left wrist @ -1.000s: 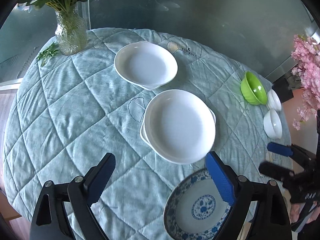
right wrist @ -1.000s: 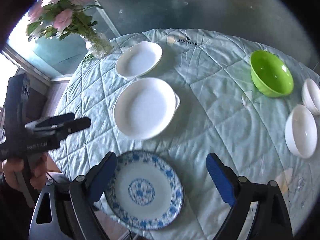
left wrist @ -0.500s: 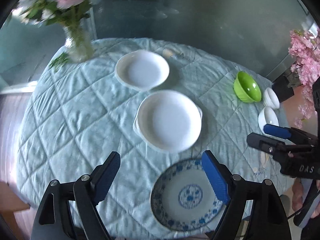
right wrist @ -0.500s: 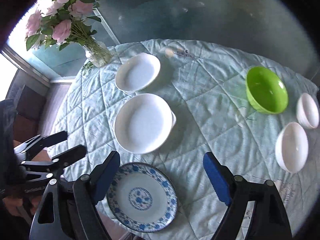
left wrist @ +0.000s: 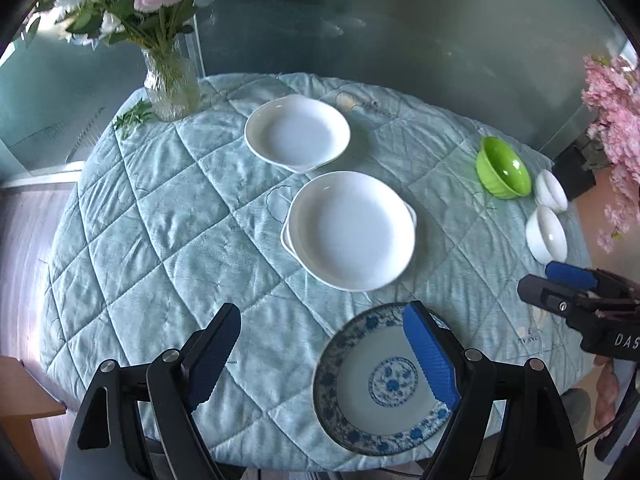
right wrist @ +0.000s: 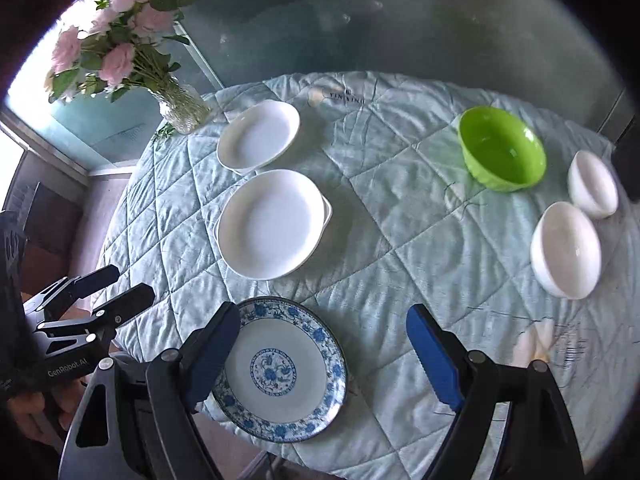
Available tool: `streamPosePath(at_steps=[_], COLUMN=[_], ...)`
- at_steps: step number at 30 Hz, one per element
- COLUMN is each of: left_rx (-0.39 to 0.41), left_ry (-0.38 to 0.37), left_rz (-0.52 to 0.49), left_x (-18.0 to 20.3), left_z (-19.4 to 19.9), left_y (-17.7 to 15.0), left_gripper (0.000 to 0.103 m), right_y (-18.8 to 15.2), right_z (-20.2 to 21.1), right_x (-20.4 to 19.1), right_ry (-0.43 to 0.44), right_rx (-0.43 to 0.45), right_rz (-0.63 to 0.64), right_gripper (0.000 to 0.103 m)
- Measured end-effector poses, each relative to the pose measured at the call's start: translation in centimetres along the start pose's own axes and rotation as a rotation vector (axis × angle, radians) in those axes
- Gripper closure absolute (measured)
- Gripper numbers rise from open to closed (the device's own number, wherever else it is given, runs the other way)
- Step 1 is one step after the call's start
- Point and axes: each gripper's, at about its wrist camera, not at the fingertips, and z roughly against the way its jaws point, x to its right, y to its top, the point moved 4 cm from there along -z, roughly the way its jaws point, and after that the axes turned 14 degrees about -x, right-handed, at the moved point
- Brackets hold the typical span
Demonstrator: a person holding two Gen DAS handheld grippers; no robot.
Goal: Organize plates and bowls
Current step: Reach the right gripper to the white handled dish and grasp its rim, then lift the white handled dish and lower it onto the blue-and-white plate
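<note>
You've lifted both hand-held grippers, left and right, spread and empty, back off the worktop; nothing's stacked yet, blue-patterned plate nearest

Three plates are being counted on the tablecloth: two white ones toward the far left edge and one blue-patterned plate at the near edge. Three bowls are being counted along the right edge: one green bowl and two white bowls. One vase of flowers is being counted at the far left edge.
</note>
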Motion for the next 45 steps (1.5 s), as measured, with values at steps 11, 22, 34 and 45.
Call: streamPosePath(at_steps=[11, 22, 34, 45], left_rx=[-0.079, -0.175, -0.213, -0.177], left_ry=[-0.026, -0.072, -0.083, -0.047], left_rz=[0.008, -0.025, -0.057, -0.086], left_x=[-3.1, -3.7, -2.0, -1.7], left_z=[-8.5, -14.5, -15.9, -14.6], left_y=[8.2, 12.7, 12.4, 11.2], left_gripper=[0.024, 0.061, 0.086, 0.094], right_y=[5.8, 9.9, 11.3, 11.5], right_z=[-7.8, -13.6, -15.1, -13.3], right_x=[0.4, 1.3, -0.5, -1.2], right_ry=[0.039, 0.018, -0.075, -0.098], right_rx=[-0.116, -0.215, -0.225, -0.181], right_rz=[-0.01, -0.033, -0.04, -0.052], right_gripper=[0.03, 0.052, 0.083, 0.086])
